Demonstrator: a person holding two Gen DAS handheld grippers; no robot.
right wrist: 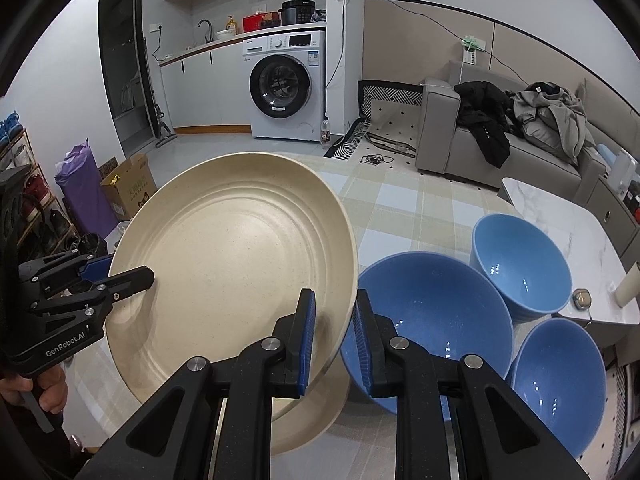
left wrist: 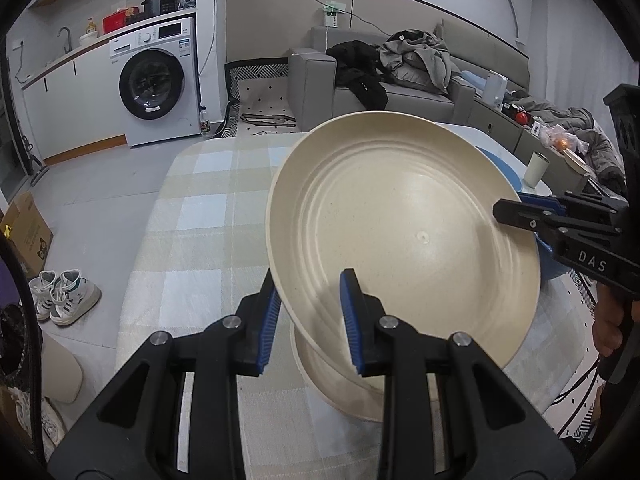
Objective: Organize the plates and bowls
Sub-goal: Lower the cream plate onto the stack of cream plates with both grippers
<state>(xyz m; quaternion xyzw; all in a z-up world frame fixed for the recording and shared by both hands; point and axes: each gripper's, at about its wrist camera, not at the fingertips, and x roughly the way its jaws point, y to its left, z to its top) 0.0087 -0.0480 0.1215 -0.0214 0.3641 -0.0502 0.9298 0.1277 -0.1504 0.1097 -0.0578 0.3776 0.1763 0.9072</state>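
We hold the round cream ribbed plate (left wrist: 400,232) tilted above a second cream plate (left wrist: 340,384), our left gripper (left wrist: 310,300) and right gripper (right wrist: 334,320) each clamped on opposite rims. Three blue bowls (right wrist: 436,308) sit right of the right gripper on the checked tablecloth (left wrist: 192,216).

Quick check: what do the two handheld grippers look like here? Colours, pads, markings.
Both are matte black plastic two-finger grippers with silver round pivot pins and ribbed blue pads on the inner finger faces. The left gripper carries white "GenRobot.AI" lettering on its body, seen from the right wrist camera. The right gripper shows white "DAS" lettering in the left wrist view. No sleeves or cables on them are visible.
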